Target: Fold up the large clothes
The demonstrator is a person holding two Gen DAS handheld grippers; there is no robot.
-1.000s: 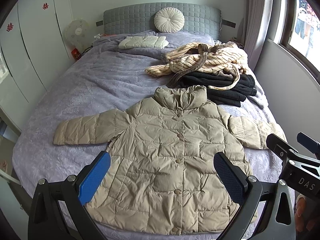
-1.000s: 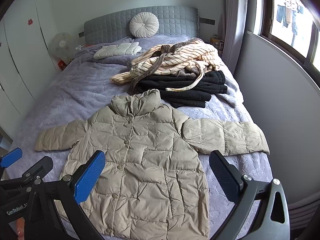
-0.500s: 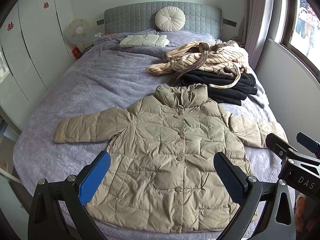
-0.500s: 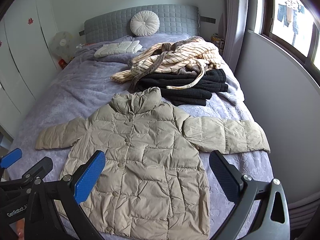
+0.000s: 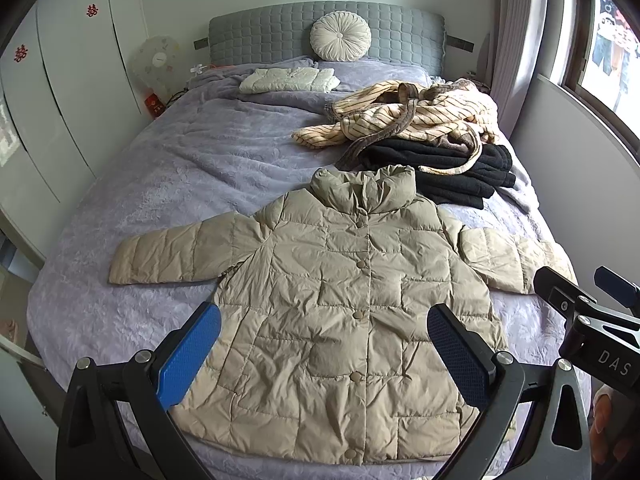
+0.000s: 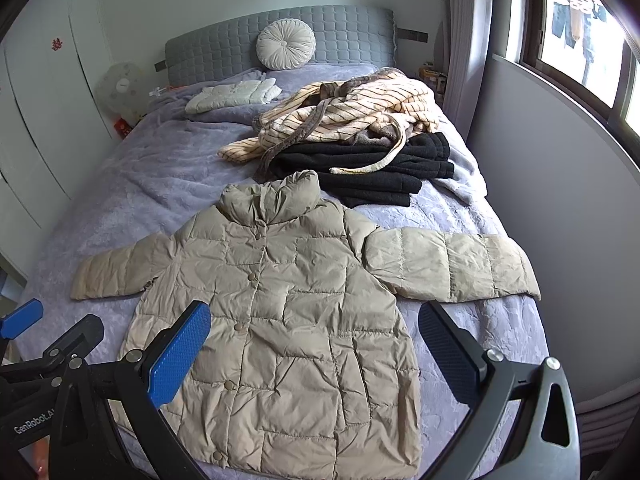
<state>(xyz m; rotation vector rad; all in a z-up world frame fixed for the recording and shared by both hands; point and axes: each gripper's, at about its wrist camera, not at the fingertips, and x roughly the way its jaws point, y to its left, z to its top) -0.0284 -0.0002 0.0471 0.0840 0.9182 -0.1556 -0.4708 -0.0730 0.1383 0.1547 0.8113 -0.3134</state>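
Note:
A beige quilted puffer jacket (image 5: 352,304) lies flat and buttoned on the purple bed, collar toward the headboard, both sleeves spread out; it also shows in the right wrist view (image 6: 288,320). My left gripper (image 5: 324,354) is open and empty, held above the jacket's hem. My right gripper (image 6: 314,354) is open and empty, above the jacket's lower right side. The right sleeve (image 6: 448,264) reaches the bed's right edge. Each gripper shows at the edge of the other's view.
A striped cream robe (image 5: 416,116) lies on folded black clothes (image 5: 448,168) behind the jacket's collar. A folded white garment (image 5: 288,79) and a round cushion (image 5: 340,38) sit near the headboard. A wall (image 6: 580,220) runs along the right of the bed, wardrobes (image 5: 52,92) stand left.
Both grippers have drifted slightly back and up, so the jacket sits a little lower in view. Jacket and jaws are unchanged.

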